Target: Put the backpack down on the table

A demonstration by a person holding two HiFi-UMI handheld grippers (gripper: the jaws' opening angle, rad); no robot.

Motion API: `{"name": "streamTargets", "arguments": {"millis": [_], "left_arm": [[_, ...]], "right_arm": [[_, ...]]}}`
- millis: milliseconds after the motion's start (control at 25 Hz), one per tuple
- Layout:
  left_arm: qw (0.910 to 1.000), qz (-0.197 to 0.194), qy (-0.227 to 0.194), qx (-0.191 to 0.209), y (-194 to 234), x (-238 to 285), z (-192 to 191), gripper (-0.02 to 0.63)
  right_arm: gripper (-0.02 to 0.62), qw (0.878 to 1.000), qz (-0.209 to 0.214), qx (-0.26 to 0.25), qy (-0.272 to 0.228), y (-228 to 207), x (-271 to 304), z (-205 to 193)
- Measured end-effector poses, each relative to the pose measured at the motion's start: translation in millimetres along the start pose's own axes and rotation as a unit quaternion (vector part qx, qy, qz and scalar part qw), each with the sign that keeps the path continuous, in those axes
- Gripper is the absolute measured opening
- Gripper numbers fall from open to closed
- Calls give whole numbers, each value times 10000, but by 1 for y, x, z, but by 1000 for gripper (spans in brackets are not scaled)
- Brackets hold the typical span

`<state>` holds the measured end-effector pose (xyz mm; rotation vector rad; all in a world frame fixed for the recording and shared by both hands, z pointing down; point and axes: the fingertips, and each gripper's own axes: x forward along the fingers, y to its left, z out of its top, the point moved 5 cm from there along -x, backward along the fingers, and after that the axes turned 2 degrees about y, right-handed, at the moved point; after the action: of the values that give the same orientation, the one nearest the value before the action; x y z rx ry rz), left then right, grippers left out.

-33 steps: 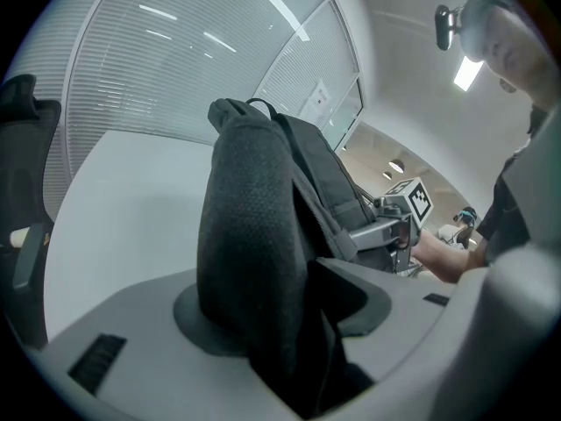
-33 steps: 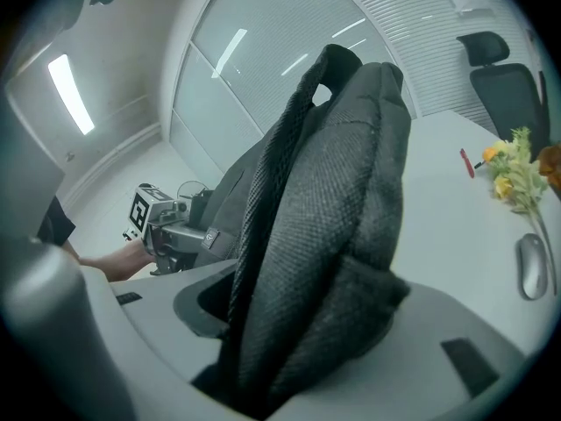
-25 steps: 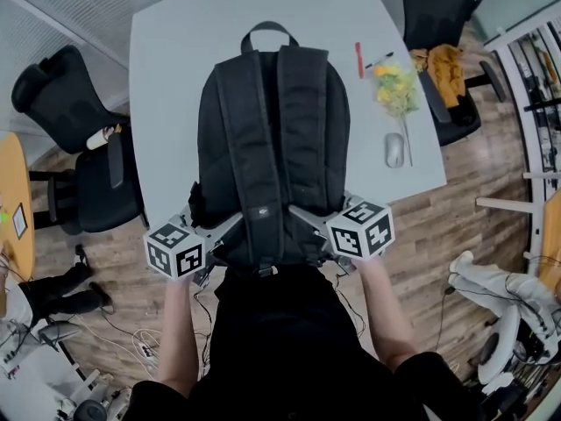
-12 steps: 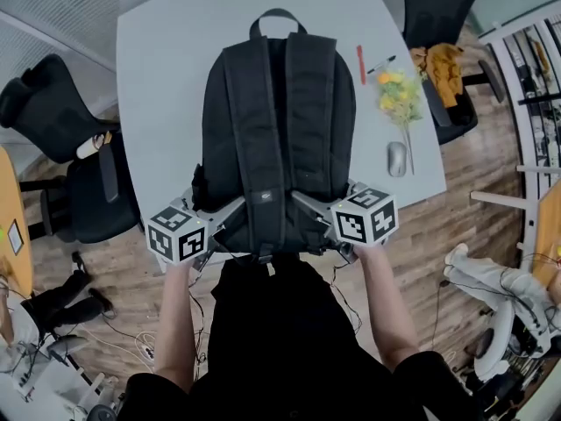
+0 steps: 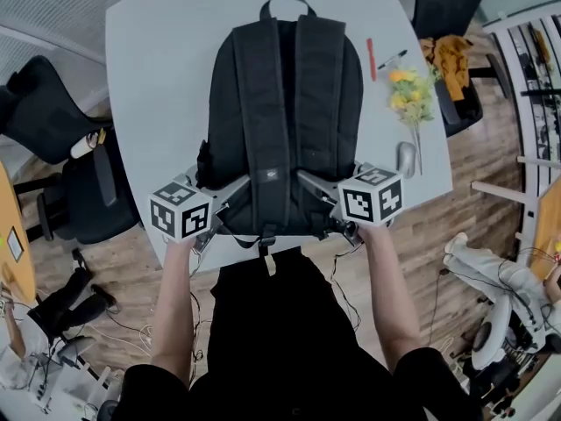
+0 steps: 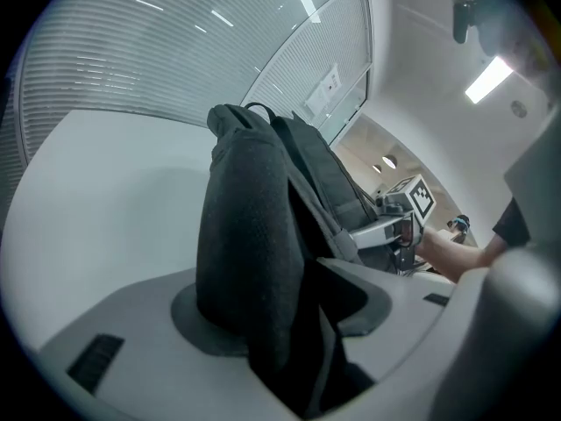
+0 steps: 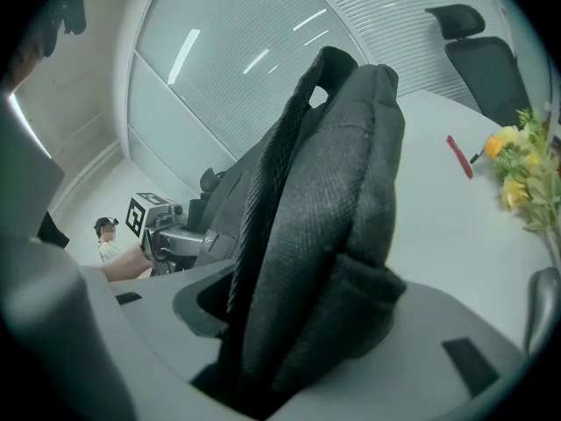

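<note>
Backpack [image 5: 285, 121] over middle of table [image 5: 158, 86], strap side up. Top handle toward table's far edge, bottom at table's near edge. Contact with table: cannot tell.
Left hand-held gripper [image 5: 235, 189] clamped on backpack fabric at bottom-left corner, jaws pressing folded cloth.
Right hand-held gripper [image 5: 308, 185] clamped likewise at bottom-right corner.
Flowers [image 5: 410, 95], mouse [image 5: 406, 158], red pen [image 5: 371, 60] along table's right edge.
</note>
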<state>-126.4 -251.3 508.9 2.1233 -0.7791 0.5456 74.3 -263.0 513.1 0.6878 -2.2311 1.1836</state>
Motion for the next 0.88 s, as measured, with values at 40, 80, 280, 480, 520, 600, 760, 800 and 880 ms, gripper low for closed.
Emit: {"name": "streamTargets", "arguments": {"millis": [40,80,280,480,520,600,760,800,880], "left_arm": [[10000,-4,19,-10,3,2,1,216],[10000,-7,36,-25,5,4,2,216],[9999,41,34,-154,14,9,0,226],[9995,169,73,-251,24,13,-2,255],[9994,209,75,-260,25,13,-3,264],[9992,264,74,-283,29,13,-6,276],[9988,235,98,-415,39,16,-12,295],[9987,210,102,-454,41,18,-13,301],[9986,170,108,-487,45,20,-13,307]], "right_arm": [[245,10000,-6,26,12,-3,2,1],[247,10000,-8,53,26,-5,3,2],[264,9997,35,195,112,-14,11,5],[285,9992,84,361,169,-21,16,7],[290,9991,88,384,178,-21,17,7],[303,9989,86,426,195,-22,20,6],[334,9985,64,481,270,-25,27,6],[343,9983,68,494,295,-27,28,6],[354,9979,106,546,330,-31,31,7]]}}
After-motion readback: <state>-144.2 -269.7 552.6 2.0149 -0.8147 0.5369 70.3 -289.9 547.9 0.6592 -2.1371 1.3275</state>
